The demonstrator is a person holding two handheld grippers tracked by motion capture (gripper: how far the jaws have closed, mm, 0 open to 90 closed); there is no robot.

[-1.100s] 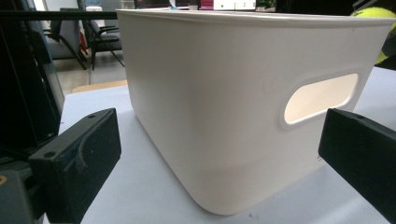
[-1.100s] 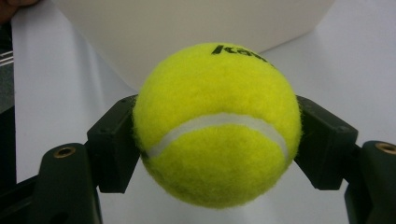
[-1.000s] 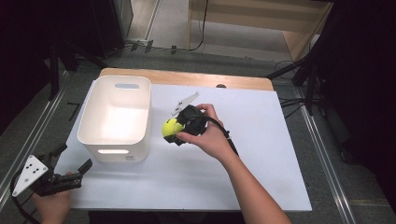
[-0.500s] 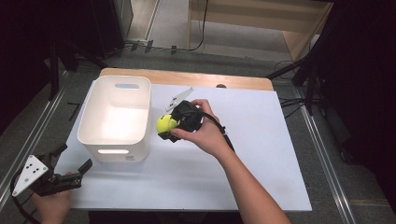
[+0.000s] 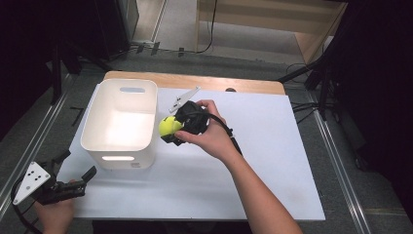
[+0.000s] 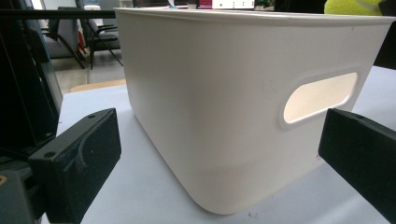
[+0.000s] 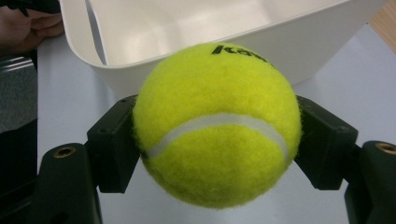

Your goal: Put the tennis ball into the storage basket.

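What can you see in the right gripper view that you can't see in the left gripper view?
Right gripper view: the right tool squeezes the tennis ball from both sides, so you can read black letters and see the white seam on it. You also look down into the white bin.

Left gripper view: the bin's side with its oval handle hole, between the wide-open jaws of the left tool.

Both share the bin, the white table top, and the ball.

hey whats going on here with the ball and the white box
A person holds a tool in each hand. The right tool is clamped on a yellow tennis ball, held just beside the rim of the white bin, not yet over it. The left tool rests open near the bin's front corner, holding nothing.
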